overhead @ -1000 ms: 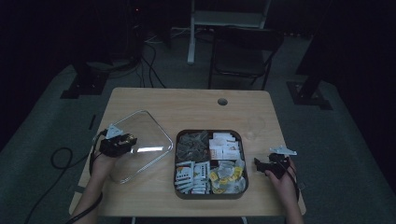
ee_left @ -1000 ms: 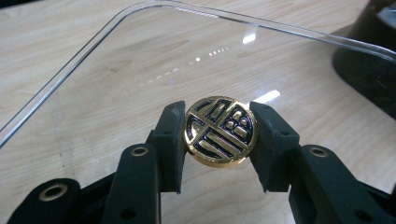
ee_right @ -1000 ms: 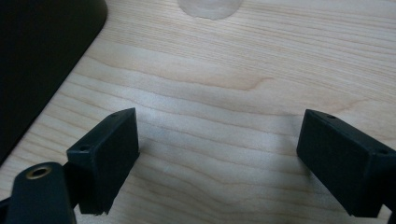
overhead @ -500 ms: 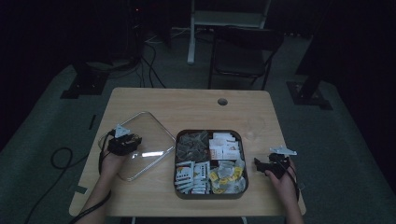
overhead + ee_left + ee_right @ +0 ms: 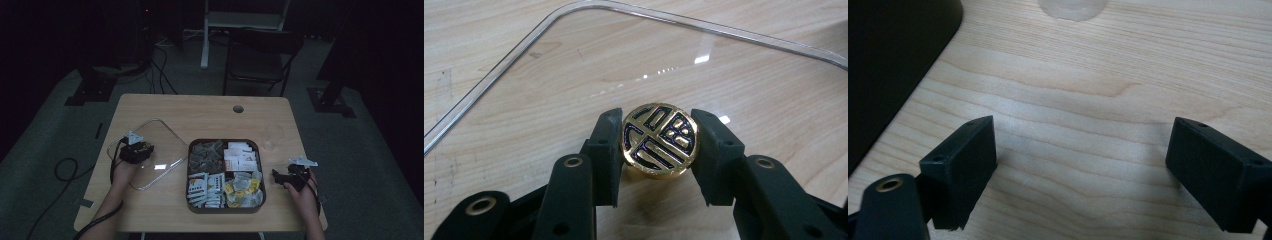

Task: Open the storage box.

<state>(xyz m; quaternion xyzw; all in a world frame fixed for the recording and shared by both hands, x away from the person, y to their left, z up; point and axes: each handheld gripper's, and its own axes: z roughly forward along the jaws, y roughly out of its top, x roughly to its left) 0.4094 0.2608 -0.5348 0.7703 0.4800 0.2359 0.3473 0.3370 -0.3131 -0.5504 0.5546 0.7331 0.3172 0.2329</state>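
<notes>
The high view is taken up by a wooden table (image 5: 210, 117) in a dark room, and things are told here from its left side to its right. At the left a clear lid (image 5: 162, 145) with rounded corners is laid flat on the wood. Over the lid's near left part the left gripper (image 5: 135, 152) is held by the person's left hand (image 5: 122, 172), with a black cable looped beside it. In the left gripper view the two black jaws are seen pressed against both sides of a round gold knob (image 5: 660, 140), whose top face is marked with a dark blue pattern. The knob is seen standing on the clear lid, whose curved rim (image 5: 549, 22) is seen running around behind it over the wood grain.

In the middle of the table a dark tray (image 5: 226, 211) with rounded corners is set just beside the lid. It is divided into compartments packed with small sachets (image 5: 239, 156) in grey, white and yellow wrappers.

At the right the right gripper (image 5: 285, 176) is held low over bare wood by the right hand (image 5: 302, 190), near the tray's right wall but apart from it. In the right gripper view its jaws are seen spread wide with nothing between them but table grain. The tray's dark corner (image 5: 893, 60) is shown at the upper left.
</notes>
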